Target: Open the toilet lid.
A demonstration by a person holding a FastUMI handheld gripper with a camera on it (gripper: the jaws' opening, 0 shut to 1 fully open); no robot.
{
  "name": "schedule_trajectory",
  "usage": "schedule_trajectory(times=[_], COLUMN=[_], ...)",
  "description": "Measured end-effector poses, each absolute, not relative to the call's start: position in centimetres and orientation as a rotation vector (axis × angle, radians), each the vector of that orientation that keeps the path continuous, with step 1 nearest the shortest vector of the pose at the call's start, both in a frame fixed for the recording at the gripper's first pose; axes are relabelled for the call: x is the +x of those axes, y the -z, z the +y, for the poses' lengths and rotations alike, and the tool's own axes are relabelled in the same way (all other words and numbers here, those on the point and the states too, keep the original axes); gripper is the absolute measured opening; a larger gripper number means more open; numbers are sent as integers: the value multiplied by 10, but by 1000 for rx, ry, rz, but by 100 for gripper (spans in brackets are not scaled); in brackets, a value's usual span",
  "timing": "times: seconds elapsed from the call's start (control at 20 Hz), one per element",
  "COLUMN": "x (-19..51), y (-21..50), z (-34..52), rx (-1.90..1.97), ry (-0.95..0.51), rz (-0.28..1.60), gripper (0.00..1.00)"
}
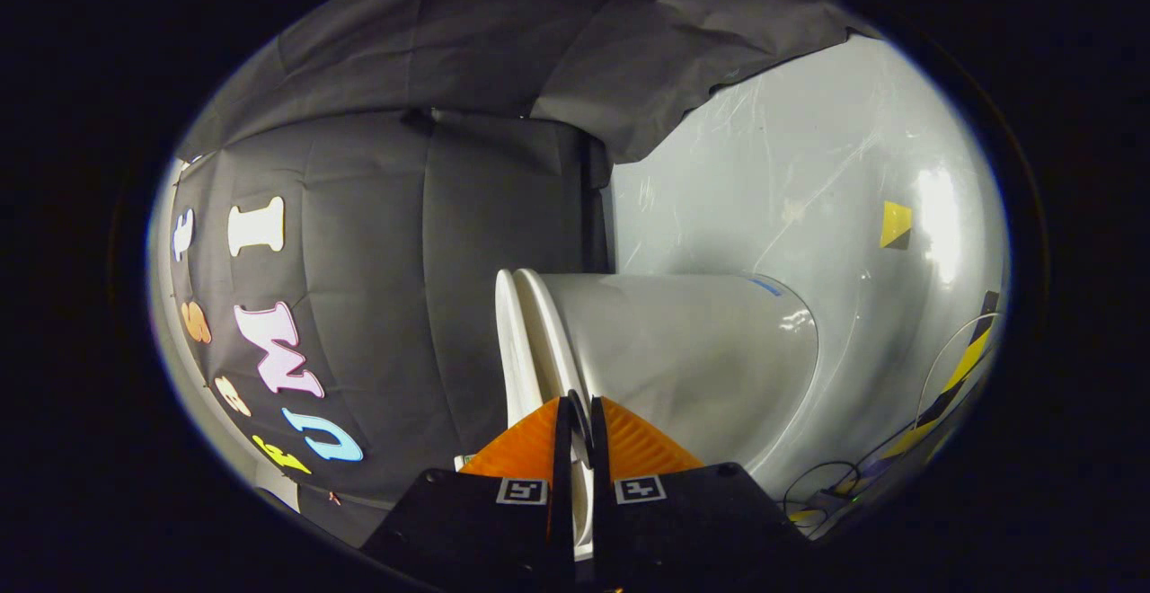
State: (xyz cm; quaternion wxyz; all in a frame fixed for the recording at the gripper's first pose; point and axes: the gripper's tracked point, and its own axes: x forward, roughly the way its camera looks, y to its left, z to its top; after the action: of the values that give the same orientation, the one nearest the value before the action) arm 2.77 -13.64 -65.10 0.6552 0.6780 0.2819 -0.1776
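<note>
No word, number or brand can be read here. There are only signs without text. Two small square tags with a black-and-white code pattern stand on the body of the gripper point(580, 422), one tag point(522, 491) behind each finger, the other tag point(639, 489) beside it. A small yellow and black sticker point(896, 225) stands on the glossy grey surface point(809, 180) beyond the toilet. A yellow and black striped tape point(961, 377) runs along the same surface, near some thin cables. A little blue mark point(768, 287) stands on the toilet body, too small to read. The fingers are almost closed and pinch the thin edge of the toilet lid point(514, 341) between them.
</note>
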Motion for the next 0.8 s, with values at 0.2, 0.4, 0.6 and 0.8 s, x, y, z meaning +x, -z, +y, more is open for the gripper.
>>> schedule_trajectory(times=[0.2, 0.4, 0.6, 0.8], x=[36, 51, 60, 78], y=[633, 586, 546, 491], z=[-133, -126, -110, -90], rx=[1440, 1300, 1102, 990], ry=[404, 407, 406, 375], rz=[655, 661, 707, 658], gripper=[8, 8, 8, 8])
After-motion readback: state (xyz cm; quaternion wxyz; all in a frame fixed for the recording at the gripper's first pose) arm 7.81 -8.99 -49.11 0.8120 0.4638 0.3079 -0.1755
